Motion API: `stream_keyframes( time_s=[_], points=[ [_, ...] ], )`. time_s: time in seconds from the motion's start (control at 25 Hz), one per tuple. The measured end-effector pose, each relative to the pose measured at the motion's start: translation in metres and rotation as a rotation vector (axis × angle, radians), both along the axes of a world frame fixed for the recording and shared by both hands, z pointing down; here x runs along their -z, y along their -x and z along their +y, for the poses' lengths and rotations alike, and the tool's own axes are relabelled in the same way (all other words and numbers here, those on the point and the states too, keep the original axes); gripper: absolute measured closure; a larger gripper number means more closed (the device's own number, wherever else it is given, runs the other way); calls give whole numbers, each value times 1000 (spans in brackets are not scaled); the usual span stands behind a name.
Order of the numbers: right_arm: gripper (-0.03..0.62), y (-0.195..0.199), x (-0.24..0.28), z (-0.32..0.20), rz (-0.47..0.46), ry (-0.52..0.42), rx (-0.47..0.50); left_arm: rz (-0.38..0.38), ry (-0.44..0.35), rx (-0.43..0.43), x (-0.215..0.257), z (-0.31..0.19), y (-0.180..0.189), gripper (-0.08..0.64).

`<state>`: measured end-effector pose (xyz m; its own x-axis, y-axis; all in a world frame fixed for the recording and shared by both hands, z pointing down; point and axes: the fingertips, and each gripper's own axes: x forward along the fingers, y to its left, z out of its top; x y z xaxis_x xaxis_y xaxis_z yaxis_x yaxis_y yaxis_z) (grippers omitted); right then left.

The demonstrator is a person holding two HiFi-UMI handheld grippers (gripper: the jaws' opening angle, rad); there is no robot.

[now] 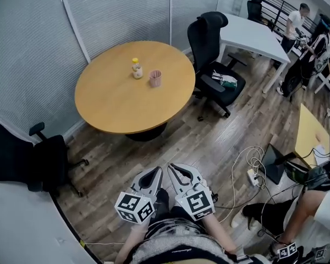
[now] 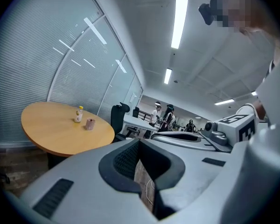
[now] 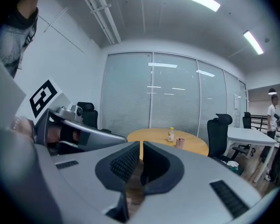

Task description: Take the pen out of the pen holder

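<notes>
While the left tongs (image 1: 155,172) and right tongs (image 1: 176,169) hang close to the person's body, the task looks to be at its approach step. Both are pressed together at the tips with nothing between them. The pink pen holder (image 1: 155,78) stands on the round bench (image 1: 115,103), just beside a small bottle (image 1: 136,69) and well apart from both tongs. The pen itself is too small to make out. Next, I judge, comes walking closer and parting one pair. Only the head view shows the floor between. The right gripper view puts the holder almost straight ahead, the left gripper view off to the left.
</notes>
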<state>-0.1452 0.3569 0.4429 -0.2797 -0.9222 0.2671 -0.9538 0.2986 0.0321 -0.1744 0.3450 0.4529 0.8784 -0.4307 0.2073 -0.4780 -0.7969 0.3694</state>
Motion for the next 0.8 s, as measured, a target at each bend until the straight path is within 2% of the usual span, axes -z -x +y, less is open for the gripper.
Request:
stream_keyframes(
  time_s=[0.24,0.52,0.8],
  points=[
    [557,-3,2,-52,7,9,-44,-4,-5,-67,4,-53,-7,555],
    [557,-12,-7,-104,17,22,-80,-7,14,-107,-8,-105,-13,555],
    [556,-15,-10,-132,25,28,-127,-12,15,-153,-12,-135,-14,555]
  ],
)
